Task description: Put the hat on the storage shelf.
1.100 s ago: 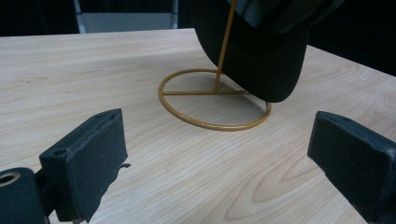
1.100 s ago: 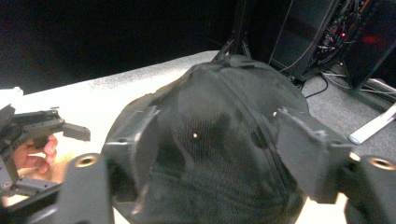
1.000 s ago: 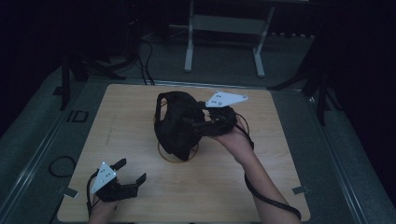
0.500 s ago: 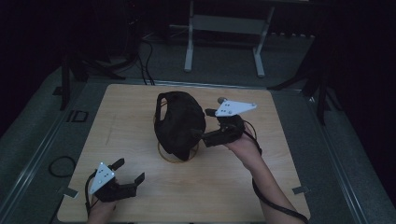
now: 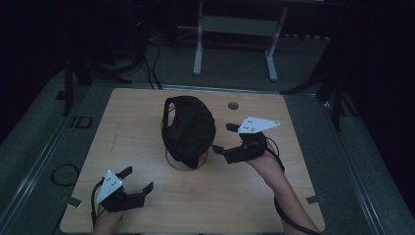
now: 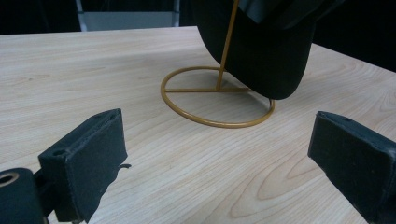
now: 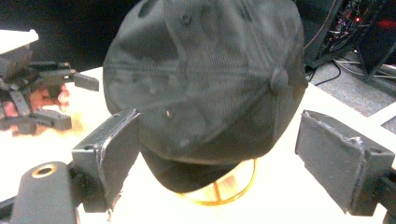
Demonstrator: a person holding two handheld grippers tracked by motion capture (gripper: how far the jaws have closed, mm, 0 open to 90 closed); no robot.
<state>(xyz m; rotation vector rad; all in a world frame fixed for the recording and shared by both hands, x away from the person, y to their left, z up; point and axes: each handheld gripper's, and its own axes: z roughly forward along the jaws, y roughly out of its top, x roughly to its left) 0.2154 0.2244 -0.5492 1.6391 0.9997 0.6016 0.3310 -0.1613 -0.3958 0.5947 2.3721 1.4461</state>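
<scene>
A black cap [image 5: 188, 129] hangs over a gold wire stand [image 5: 172, 160] in the middle of the wooden table [image 5: 127, 117]. My right gripper [image 5: 223, 137] is open just right of the cap, jaws turned toward it and not touching. In the right gripper view the cap [image 7: 205, 79] sits beyond my wide-apart jaws, with the stand [image 7: 233, 184] under it. My left gripper [image 5: 138, 178] rests open near the front left edge, well short of the stand. The left gripper view has the stand's ring [image 6: 217, 122] and the cap's brim [image 6: 261, 51] ahead of it.
A small round hole [image 5: 233, 105] lies in the tabletop behind the right gripper. Beyond the far edge stands a grey metal frame [image 5: 235, 24], with cables [image 5: 151, 63] on the floor. The left gripper [image 7: 74, 100] shows far left in the right gripper view.
My right gripper has drawn back from the cap toward the right and the front, now standing apart from it. The cap stays on the stand. The left gripper has barely moved.
</scene>
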